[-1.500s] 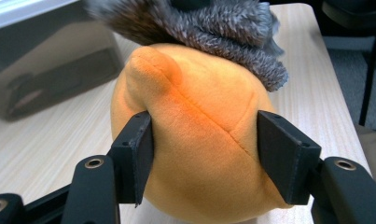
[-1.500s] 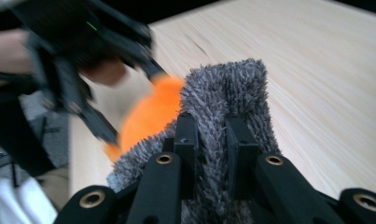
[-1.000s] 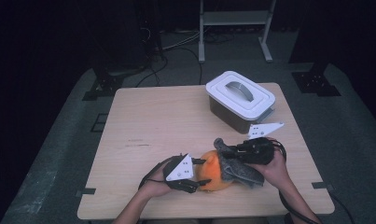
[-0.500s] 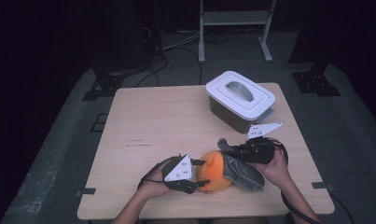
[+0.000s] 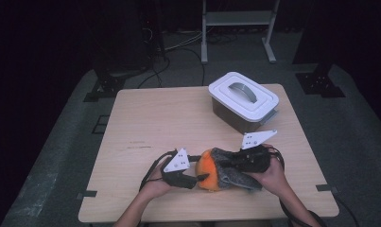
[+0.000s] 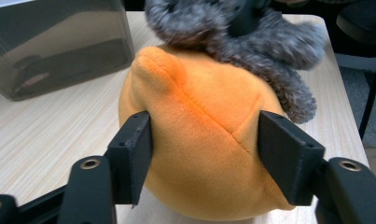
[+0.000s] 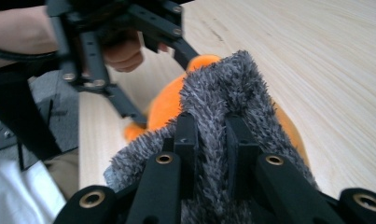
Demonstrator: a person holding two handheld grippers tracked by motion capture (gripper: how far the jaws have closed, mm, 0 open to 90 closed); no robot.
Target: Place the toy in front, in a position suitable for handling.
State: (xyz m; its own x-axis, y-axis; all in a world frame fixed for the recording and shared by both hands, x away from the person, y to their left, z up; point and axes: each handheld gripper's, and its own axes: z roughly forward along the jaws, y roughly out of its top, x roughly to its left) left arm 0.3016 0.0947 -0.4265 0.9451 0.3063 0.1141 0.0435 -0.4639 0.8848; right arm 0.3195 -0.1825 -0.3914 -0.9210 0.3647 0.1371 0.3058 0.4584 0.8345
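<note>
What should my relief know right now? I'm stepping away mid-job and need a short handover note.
Left gripper: jaws astride the orange plush body, just been opening, pads at its sides.
Right gripper: shut on the grey fur cover.
Both sit at the table's near edge; the lidded bin stands beyond, closed.
Done: both parts in hand.
Left: probably working the fur cover over or off the body; which one I cannot tell.

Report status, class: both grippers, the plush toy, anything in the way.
Left gripper jaws just been opening, astride orange plush body. Right gripper shut on grey fur part. Lidded box stands apart, far side of table.
</note>
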